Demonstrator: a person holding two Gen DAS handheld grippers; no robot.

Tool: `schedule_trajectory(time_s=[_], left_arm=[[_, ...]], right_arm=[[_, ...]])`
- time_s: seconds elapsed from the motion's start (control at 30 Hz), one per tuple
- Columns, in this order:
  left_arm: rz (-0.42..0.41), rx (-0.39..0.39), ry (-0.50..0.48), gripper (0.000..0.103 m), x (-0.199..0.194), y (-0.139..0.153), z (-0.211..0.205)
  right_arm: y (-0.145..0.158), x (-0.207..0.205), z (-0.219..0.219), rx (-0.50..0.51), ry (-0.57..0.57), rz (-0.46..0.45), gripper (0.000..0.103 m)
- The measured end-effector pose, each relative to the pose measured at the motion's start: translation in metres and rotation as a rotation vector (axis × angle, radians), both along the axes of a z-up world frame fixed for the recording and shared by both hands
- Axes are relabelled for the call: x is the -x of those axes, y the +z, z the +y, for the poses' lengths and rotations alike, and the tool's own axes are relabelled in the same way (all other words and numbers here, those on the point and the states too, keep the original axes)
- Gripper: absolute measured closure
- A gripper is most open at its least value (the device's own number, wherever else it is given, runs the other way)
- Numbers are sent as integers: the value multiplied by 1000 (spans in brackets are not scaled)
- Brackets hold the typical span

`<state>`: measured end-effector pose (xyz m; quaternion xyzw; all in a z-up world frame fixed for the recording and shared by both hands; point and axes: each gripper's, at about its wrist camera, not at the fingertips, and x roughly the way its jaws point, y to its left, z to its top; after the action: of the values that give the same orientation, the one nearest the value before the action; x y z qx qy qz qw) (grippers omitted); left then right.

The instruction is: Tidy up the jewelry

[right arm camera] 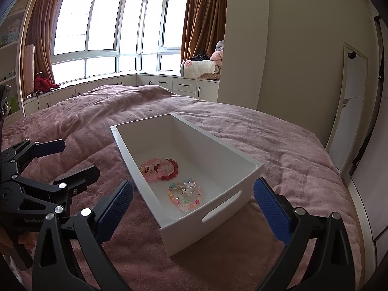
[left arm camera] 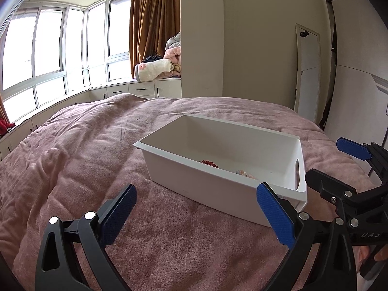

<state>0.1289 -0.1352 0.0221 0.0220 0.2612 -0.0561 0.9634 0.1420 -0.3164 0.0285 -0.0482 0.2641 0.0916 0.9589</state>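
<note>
Bracelets, pink ones (right arm camera: 160,168) far, pastel ones (right arm camera: 185,194) nearer, lie in the white bin (right arm camera: 242,156) on the bed (right arm camera: 72,126). Left gripper (right arm camera: 72,157) spread wide, empty; right gripper (right arm camera: 194,203) likewise, hovering at the bin's near end. Careful: a clumsy pinch could tangle neighbouring strands.

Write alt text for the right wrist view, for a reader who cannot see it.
A white bin on a pink bedspread holds pink and red bead bracelets and a multicoloured bracelet near its handle end. The open, empty right gripper frames the bin; the left gripper, also open, is at left.
</note>
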Motion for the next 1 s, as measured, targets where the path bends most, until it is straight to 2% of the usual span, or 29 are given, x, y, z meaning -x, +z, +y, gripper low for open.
schedule_trajectory(time_s=[0.33, 1.0], left_arm=[[2, 6, 34, 3, 0, 0, 1], [-1, 10, 25, 3, 0, 1, -1]], right_arm=[[1, 2, 0, -6, -1, -5, 5], [2, 3, 1, -5, -2, -9, 5]])
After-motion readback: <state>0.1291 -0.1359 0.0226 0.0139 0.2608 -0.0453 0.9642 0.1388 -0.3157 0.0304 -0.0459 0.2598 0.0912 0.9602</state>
